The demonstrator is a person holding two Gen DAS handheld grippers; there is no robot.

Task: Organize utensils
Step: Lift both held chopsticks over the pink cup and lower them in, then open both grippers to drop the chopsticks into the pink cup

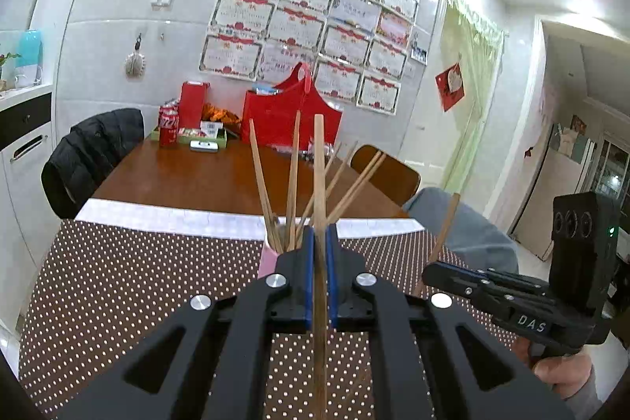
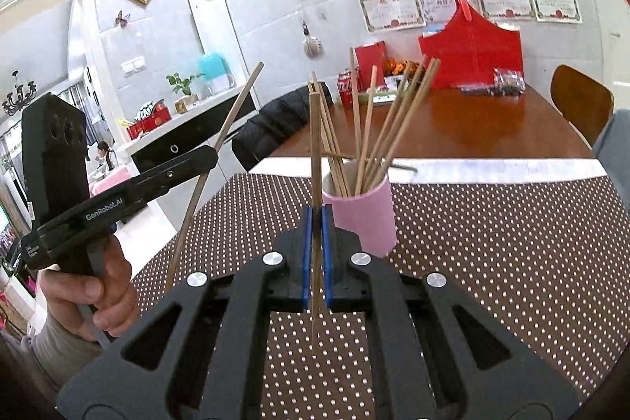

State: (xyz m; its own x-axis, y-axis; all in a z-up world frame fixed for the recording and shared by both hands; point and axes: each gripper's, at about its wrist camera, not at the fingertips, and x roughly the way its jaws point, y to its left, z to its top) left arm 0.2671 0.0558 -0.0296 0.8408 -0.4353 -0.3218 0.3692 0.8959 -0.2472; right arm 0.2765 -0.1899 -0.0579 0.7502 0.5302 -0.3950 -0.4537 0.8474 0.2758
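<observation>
Brown white-dotted cloth (image 2: 492,243) covered the near end of the tabletop, with bare reddish wood (image 1: 197,176) beyond and certificates on the tiled wall.

Left gripper (image 1: 319,243): jaws closed on a single wooden chopstick (image 1: 319,160), held upright between the blue pads, its lower end reaching down towards the cloth. Right gripper (image 2: 316,223): jaws likewise closed on one upright wooden chopstick (image 2: 315,144), tip hanging clear above the cloth.

Just beyond both grippers stood the pink cylindrical cup (image 2: 360,215), already holding a splayed bundle of wooden chopsticks (image 2: 374,128).

Assessment: most of the sorting appeared done; the two held sticks remained to be dropped in. No loose utensils were visible on the cloth.

Pose: both grippers were level, pointing forward towards the cup, side by side, the left set lower-left of the cup, each held by a bare hand (image 2: 98,286) on a pistol grip.
</observation>
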